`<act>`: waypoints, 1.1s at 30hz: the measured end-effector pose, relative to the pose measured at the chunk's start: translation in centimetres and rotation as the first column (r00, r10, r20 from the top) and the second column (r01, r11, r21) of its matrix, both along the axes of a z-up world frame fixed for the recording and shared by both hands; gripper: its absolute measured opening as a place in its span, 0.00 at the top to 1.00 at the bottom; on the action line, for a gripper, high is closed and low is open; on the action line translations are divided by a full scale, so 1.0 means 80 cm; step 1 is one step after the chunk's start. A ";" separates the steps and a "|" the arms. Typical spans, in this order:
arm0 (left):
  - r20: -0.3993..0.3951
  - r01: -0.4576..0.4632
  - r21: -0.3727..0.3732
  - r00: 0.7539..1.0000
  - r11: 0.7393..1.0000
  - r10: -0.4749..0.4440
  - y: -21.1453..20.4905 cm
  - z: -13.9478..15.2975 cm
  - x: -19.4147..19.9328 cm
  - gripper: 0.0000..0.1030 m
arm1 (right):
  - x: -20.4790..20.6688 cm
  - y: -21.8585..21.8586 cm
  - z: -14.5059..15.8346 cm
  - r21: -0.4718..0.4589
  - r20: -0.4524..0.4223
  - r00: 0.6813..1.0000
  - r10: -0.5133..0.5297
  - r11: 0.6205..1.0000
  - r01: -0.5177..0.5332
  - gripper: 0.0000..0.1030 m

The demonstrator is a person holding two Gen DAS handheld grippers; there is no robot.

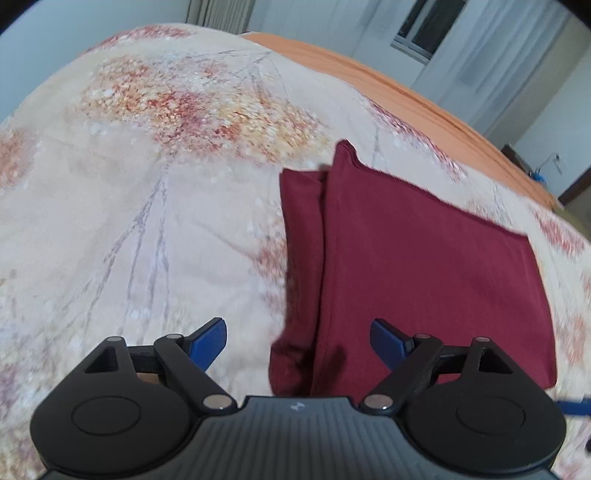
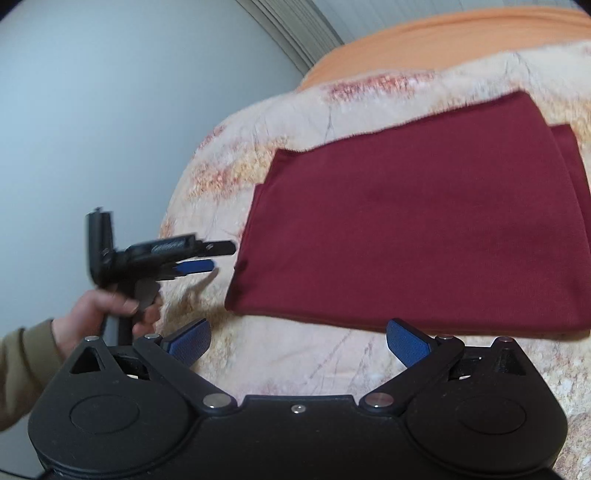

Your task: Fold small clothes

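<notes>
A dark red garment (image 1: 424,273) lies folded into a flat rectangle on the floral bedspread (image 1: 147,206). My left gripper (image 1: 298,338) is open and empty, hovering just above the garment's near left corner. In the right wrist view the same garment (image 2: 424,229) fills the middle. My right gripper (image 2: 298,341) is open and empty, just short of the garment's near edge. The left gripper also shows in the right wrist view (image 2: 207,258), held in a hand beside the garment's left edge.
An orange sheet (image 1: 424,96) covers the far part of the bed beyond the bedspread (image 2: 288,369). A pale wall (image 2: 110,110) stands at the left. A window with curtains (image 1: 428,26) is at the far right.
</notes>
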State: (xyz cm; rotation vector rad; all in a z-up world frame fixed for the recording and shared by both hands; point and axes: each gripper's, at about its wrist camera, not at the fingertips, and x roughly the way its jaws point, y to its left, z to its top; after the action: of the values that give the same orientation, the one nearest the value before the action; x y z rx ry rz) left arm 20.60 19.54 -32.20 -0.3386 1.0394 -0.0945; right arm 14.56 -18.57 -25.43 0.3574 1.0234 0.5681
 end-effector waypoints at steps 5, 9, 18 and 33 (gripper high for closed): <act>-0.010 -0.012 -0.140 1.000 0.990 0.011 0.017 -0.024 0.042 0.27 | -0.004 -0.005 0.010 0.019 0.032 0.998 -0.057 0.998 0.056 0.04; -0.036 -0.014 -0.225 0.999 0.974 0.006 0.024 -0.046 0.064 0.52 | -0.006 -0.014 0.011 0.006 0.033 0.996 -0.082 0.997 0.082 0.04; -0.013 0.054 -0.169 0.998 0.984 -0.057 -0.003 -0.024 0.064 0.89 | -0.002 -0.030 0.003 -0.030 0.064 0.990 -0.124 0.992 0.126 0.05; 0.051 0.265 0.014 0.963 0.964 -0.265 -0.145 0.107 0.078 0.90 | 0.196 0.038 -0.087 -0.400 0.234 0.966 0.111 0.916 -0.008 0.79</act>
State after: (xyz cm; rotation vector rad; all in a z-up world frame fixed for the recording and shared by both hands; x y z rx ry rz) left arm 26.87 7.98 -23.64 -0.1873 1.0287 -0.3386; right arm 30.22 -15.56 -32.40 -0.1064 0.8777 0.4334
